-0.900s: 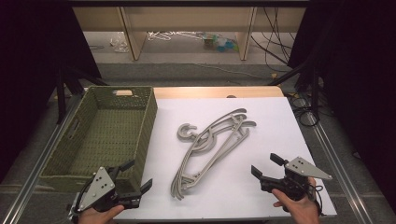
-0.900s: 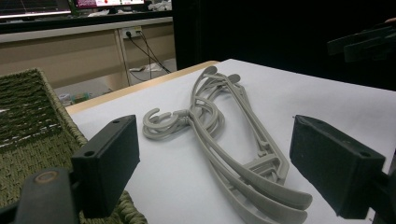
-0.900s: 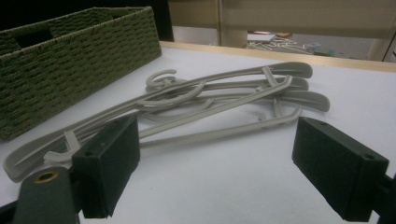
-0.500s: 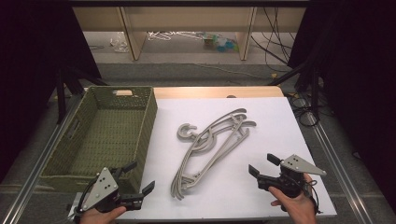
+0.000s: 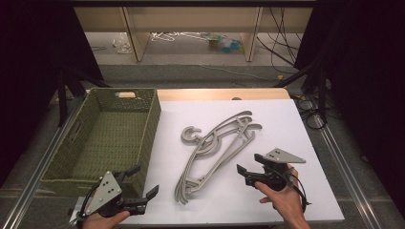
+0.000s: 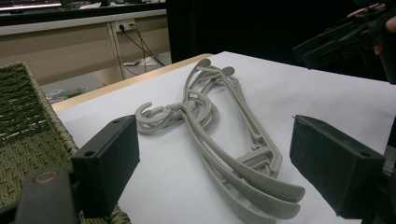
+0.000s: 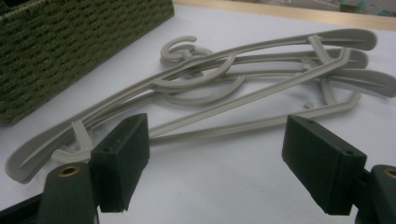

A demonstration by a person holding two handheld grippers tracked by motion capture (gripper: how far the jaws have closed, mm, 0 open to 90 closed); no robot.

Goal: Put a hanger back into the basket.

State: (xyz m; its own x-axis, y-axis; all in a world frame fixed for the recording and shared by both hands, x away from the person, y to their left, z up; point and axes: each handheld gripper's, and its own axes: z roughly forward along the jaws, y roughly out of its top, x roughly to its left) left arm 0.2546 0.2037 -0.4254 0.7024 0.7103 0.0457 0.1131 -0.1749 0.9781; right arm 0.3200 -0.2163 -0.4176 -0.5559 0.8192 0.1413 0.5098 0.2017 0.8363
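Your left hand-held gripper [image 5: 142,183] hovers at the near left of the tabletop [image 5: 296,124], just in front of the basket's near right corner, jaws spread wide with nothing between them. In the left gripper view its jaws frame the hangers [image 6: 219,121], which lie ahead of it and untouched.

Your right hand-held gripper [image 5: 249,164] sits at the near right, jaws also wide and empty, pointing left toward the hangers. In the right gripper view the hangers [image 7: 243,79] lie just beyond the jaws, apart from both pads.

The hangers [image 5: 215,150] are a loose stack of grey plastic ones lying flat on the white tabletop, between your two grippers. They run slantwise, from the near end by your left gripper up toward the far right, with the hooks curling toward the basket.

The basket [image 5: 150,124] is green woven, standing on the left side of the tabletop, just beside the hangers without touching them.
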